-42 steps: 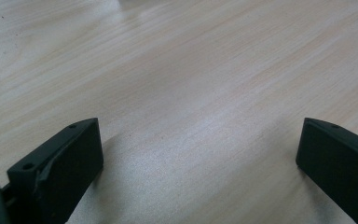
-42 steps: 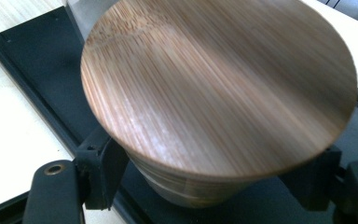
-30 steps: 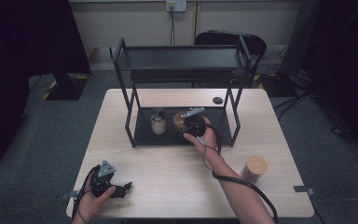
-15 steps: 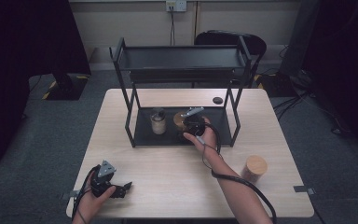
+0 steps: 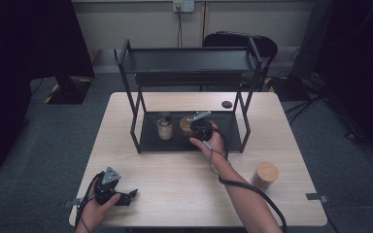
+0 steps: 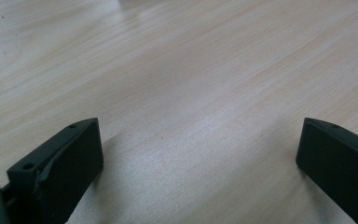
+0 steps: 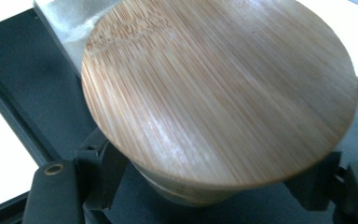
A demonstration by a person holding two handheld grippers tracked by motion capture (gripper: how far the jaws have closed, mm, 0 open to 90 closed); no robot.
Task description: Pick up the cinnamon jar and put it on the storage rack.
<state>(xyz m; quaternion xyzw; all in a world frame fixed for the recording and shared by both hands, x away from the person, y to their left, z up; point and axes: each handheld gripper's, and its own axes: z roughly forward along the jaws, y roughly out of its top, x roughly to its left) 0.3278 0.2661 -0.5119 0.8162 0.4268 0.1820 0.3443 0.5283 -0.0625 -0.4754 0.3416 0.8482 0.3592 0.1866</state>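
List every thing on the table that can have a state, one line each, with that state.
Right gripper: shut on the bamboo-lidded jar, lid on, standing on the rack's bottom shelf.
Left gripper: open, nothing between its jaws, resting on the table.
Small jar: upright on the bottom shelf.
Second bamboo-lidded jar: upright on the table, lid on.

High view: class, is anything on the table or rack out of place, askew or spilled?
Nothing stands out. Two jars stand upright on the rack's lower shelf, a third jar upright on the table; nothing is spilled.

Striped brown bamboo lid (image 7: 219, 88), black rack (image 5: 189, 63), pale wood-grain table (image 5: 175, 179)
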